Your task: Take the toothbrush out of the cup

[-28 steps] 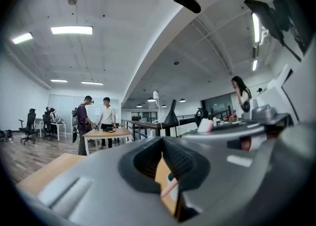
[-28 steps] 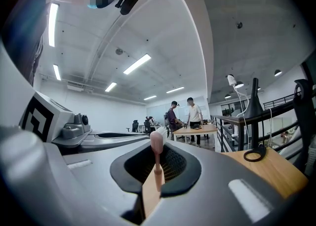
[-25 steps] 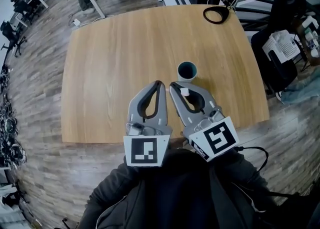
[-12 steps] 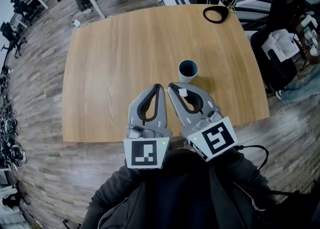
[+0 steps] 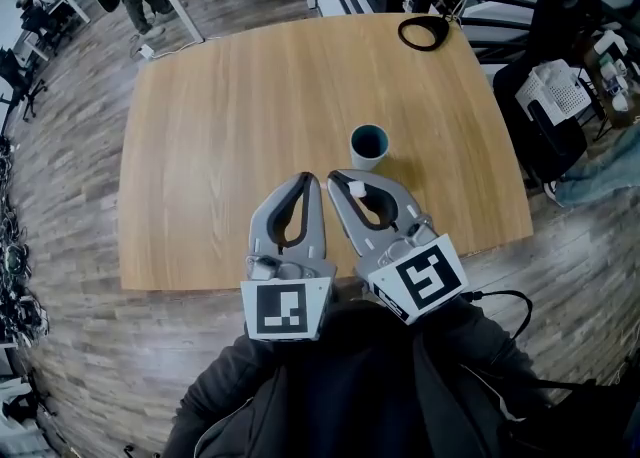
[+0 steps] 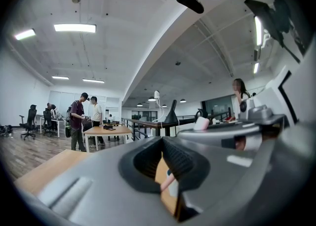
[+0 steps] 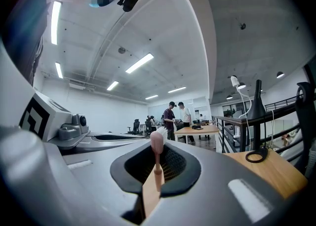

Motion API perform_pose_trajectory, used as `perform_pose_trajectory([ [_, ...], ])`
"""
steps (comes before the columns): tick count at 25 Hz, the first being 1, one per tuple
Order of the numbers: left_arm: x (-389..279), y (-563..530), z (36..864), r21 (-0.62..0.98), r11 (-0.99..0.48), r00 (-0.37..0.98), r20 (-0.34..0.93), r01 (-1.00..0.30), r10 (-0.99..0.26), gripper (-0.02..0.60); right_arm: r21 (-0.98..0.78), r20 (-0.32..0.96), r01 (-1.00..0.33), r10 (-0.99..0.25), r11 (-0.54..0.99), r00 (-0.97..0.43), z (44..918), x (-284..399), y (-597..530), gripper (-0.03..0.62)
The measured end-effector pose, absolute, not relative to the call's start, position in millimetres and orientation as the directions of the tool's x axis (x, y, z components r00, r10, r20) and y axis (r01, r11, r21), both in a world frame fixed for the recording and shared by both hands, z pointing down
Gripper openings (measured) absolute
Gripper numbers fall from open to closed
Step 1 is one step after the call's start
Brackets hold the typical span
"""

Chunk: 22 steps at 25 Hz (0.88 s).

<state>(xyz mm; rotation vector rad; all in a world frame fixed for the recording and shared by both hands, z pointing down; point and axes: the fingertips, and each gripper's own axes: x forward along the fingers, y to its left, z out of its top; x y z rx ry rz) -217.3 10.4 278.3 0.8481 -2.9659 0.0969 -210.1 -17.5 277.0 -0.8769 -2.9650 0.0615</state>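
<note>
- Right tongs [image 5: 334, 182] are clamped on the toothbrush [image 7: 157, 157]. Its pink handle is pinched between the jaws, and the white head stands above them.
- Left tongs [image 5: 313, 180] have their jaws pressed together with nothing between them. Through their window only what looks like a bit of pink handle and the cup shows beyond.
- Both tongs point level, side by side over the near edge of the table [image 5: 200, 126], tips close together.
- Toothbrush is already out of the cup [image 5: 369, 144]. The cup stands on the table just far and slightly right of the right tongs' tips, and its dark inside looks empty.
- Long axis of the toothbrush runs up and down, across the level jaws, bristle end up. Its lower end is hidden by the jaws.
- Right hand is nearer to both toothbrush and cup; the left takes no part in the grip.
- Judging from this, the lift-out is done. What seems left is to carry the toothbrush clear of the cup, toward the near or open left side, upright so it misses the rim.
</note>
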Motion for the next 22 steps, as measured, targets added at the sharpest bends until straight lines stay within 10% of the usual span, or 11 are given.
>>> perform_pose_trajectory([
  [22, -224.8, 5.7, 283.4, -0.045, 0.842, -0.843, 0.073, -0.537, -0.534, 0.008, -0.046, 0.043, 0.535, 0.536, 0.844, -0.843, 280.8, -215.9, -26.3, 0.003],
])
